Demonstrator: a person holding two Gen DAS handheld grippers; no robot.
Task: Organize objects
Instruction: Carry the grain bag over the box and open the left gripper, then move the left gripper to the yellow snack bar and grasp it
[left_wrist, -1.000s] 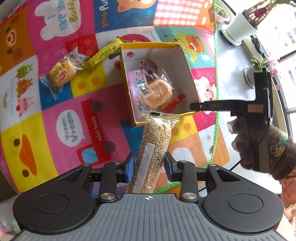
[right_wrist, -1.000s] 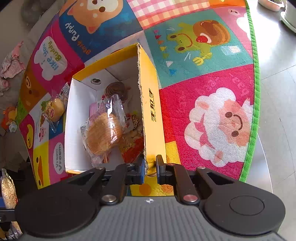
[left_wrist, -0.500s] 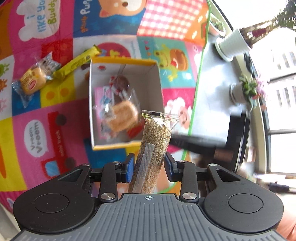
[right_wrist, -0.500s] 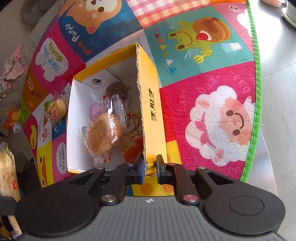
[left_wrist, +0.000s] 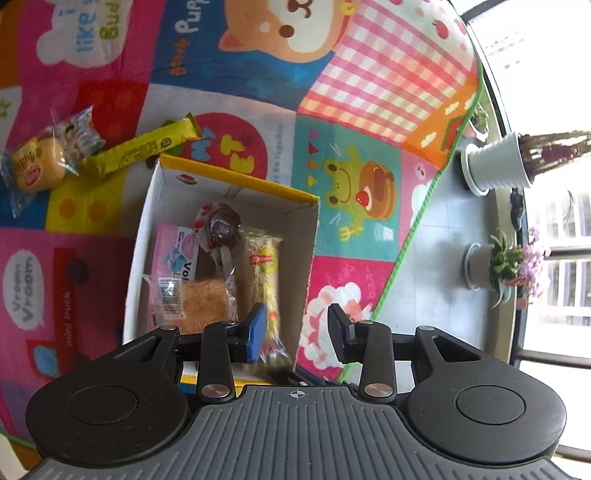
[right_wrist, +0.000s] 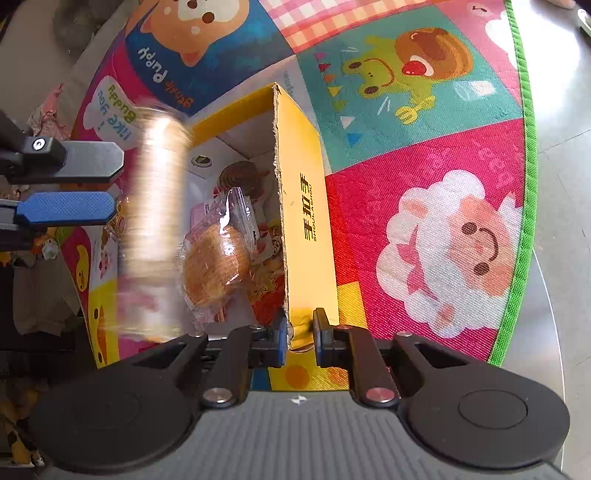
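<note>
The left tool (left_wrist: 295, 328) stands open and empty above the box (left_wrist: 221, 184); the grain bag (left_wrist: 263, 269) lies inside. The right tool (right_wrist: 299, 332) pinches the box's wall, printed "SHOULASHOU".

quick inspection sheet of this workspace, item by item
surface: play mat on a grey floor
job's things: yellow box holding wrapped snacks; grain bag in it, blurred; bun and yellow bar outside on the mat
clutter: nothing seen
grippers: left gripper open above the box; right gripper shut on the box wall
cables: nothing seen
surroundings: potted plants by a bright window
</note>
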